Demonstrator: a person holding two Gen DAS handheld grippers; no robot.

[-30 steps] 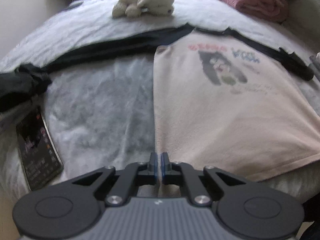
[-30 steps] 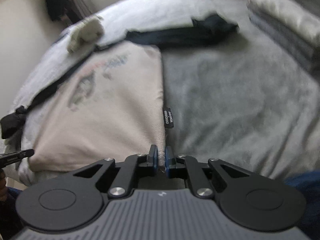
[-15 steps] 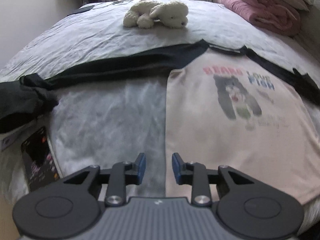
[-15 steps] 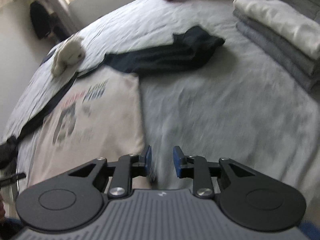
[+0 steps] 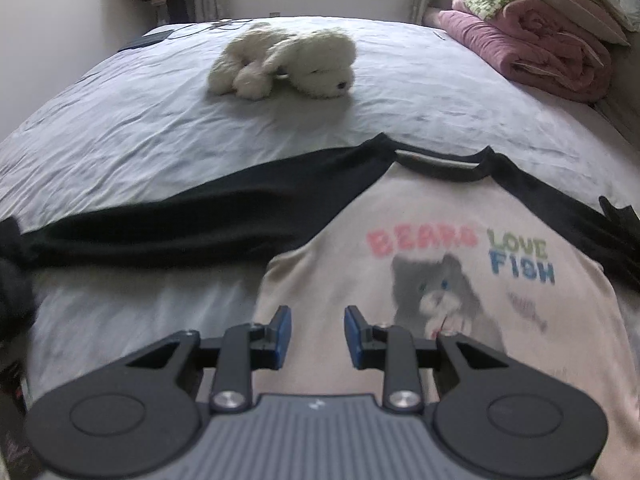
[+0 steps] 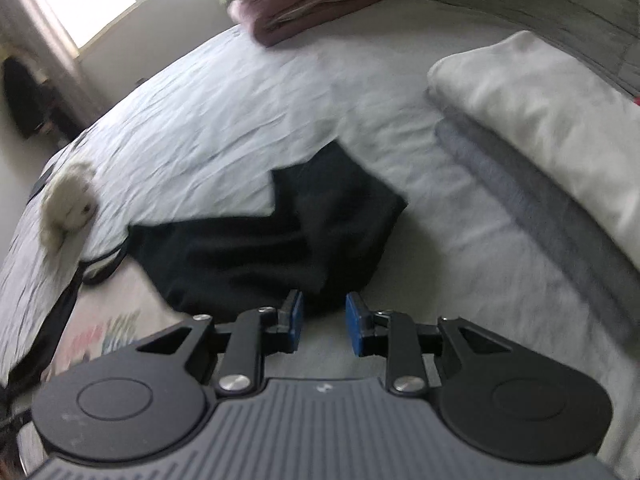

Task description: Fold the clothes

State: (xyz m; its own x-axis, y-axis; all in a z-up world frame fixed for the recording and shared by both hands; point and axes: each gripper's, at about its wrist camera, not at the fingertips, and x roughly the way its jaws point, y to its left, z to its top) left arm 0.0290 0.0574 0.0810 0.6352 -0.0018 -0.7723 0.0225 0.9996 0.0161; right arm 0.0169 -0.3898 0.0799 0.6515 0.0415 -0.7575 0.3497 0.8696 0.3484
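A pale pink raglan shirt [image 5: 360,272] with black sleeves and a cat print lies flat, face up, on the grey bed sheet [image 5: 120,128]. Its left black sleeve [image 5: 180,232] stretches straight out to the left. My left gripper [image 5: 316,336] hovers open over the shirt's left side, nothing between its blue pads. In the right wrist view the other black sleeve [image 6: 288,236] lies bent and bunched on the sheet. My right gripper [image 6: 323,322] stands open just short of that sleeve's near edge, holding nothing.
A white plush dog [image 5: 284,62] lies beyond the shirt's collar. Rolled pink and green blankets [image 5: 540,44] sit at the bed's far right. A stack of folded clothes [image 6: 540,140], white over grey, lies right of the bunched sleeve.
Both grippers went from shut at the shirt's lower corners to open. Both have since travelled up the shirt, the left toward its armpit, the right toward the bunched right sleeve.
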